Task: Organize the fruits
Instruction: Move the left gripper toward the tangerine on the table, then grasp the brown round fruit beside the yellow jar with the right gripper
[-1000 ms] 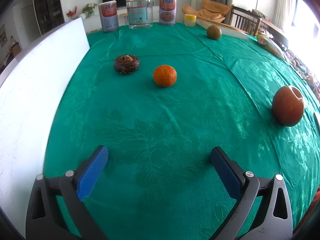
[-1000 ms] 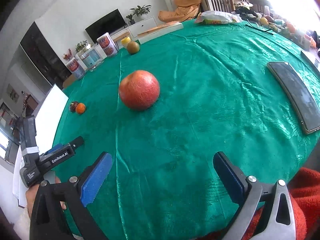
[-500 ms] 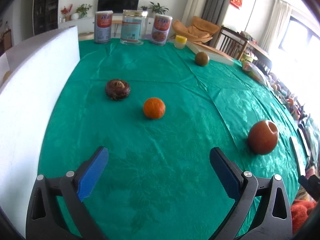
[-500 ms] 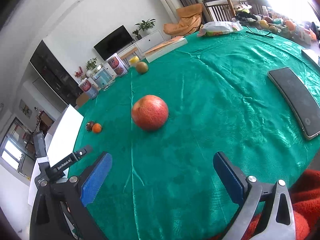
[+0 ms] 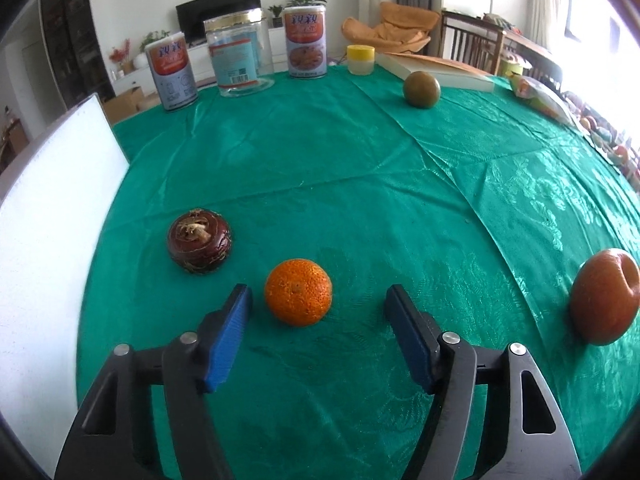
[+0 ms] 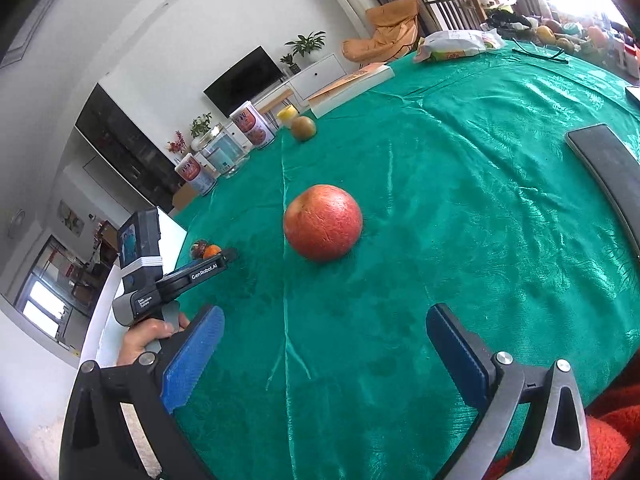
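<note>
A small orange [image 5: 298, 292] lies on the green tablecloth, just ahead of my left gripper [image 5: 318, 295]. Its jaws are closing and stand either side of the fruit's near half without touching it. A dark purple fruit [image 5: 199, 240] sits to the orange's left. A big red apple [image 5: 604, 296] rests at the right, also the apple [image 6: 323, 227] ahead of my right gripper [image 6: 325, 314], which is open with nothing between its fingers. A brownish-green round fruit [image 5: 421, 89] lies far back. The left gripper's body [image 6: 176, 276] and the hand holding it show in the right wrist view.
A white board [image 5: 48, 216] stands along the table's left edge. Two tins [image 5: 171, 77], a clear jar [image 5: 239, 63], a yellow-lidded pot [image 5: 361, 60] and a book [image 5: 436, 70] line the far edge. A dark phone [image 6: 612, 172] lies at the right.
My left gripper has moved forward up to the orange and its jaws have narrowed. The right gripper has tilted up slightly and stays open.
</note>
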